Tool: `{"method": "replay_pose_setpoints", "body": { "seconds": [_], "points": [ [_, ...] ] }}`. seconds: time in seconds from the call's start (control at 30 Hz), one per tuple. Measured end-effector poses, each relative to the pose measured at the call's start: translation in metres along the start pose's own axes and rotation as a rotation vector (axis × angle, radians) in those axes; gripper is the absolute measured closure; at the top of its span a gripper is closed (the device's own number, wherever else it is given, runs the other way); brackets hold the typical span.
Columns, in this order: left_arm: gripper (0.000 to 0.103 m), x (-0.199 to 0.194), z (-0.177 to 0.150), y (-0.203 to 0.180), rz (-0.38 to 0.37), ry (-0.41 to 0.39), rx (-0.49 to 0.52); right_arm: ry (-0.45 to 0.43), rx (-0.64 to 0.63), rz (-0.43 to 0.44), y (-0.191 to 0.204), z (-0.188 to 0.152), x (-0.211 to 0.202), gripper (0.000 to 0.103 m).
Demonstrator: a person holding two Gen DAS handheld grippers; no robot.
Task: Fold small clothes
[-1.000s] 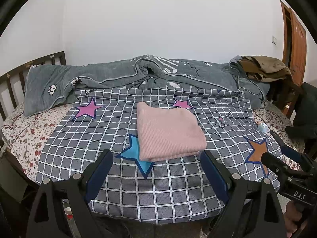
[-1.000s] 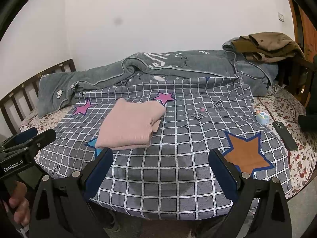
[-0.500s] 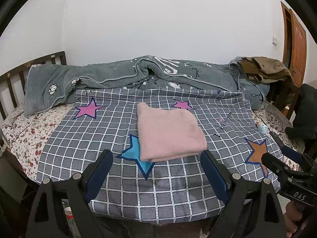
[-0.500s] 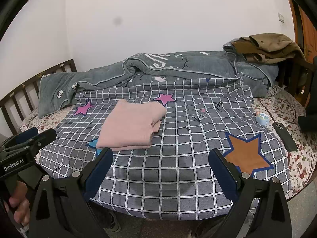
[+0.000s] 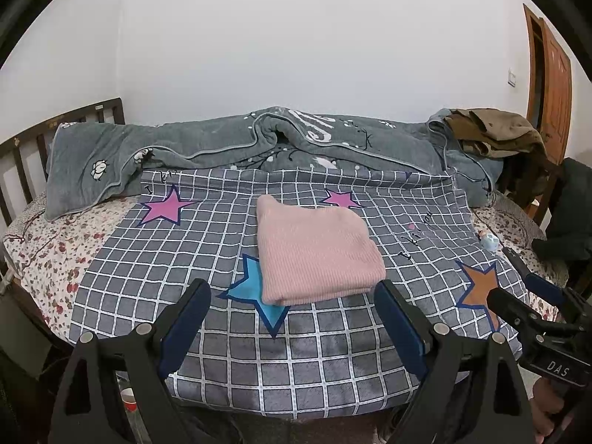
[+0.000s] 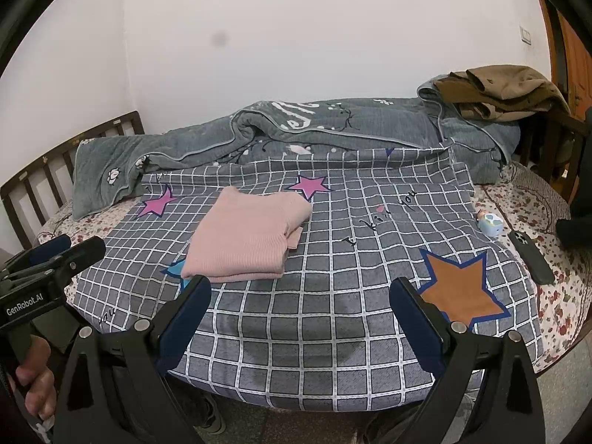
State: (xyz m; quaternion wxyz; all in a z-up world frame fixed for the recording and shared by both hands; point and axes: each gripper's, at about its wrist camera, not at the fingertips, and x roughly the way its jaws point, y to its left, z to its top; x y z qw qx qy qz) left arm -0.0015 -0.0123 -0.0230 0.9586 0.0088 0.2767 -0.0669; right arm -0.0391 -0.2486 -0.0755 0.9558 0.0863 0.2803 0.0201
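Sweater (image 5: 314,255) folded, frame centre on checked sheet (image 5: 207,244); your left gripper (image 5: 292,318) and right gripper (image 6: 299,314) jaws released, empty.

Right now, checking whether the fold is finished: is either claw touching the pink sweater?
Apart. In each wrist view, left claw and right claw hang open short of the folded pink sweater, checked blanket between.

A plain white wall (image 5: 296,55) rises behind the bed (image 5: 48,244); a dark wooden headboard (image 5: 22,144) stands left, a brown door (image 5: 555,96) right.
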Motion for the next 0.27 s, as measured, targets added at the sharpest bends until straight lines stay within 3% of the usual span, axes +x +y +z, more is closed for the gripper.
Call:
{"method": "replay_pose_setpoints", "body": {
  "seconds": [0.27],
  "points": [
    [0.013, -0.0001, 0.0002, 0.0007, -0.002, 0.003, -0.002, -0.009, -0.006, 0.005, 0.0007, 0.0041, -0.0023, 0.007]
  ]
}}
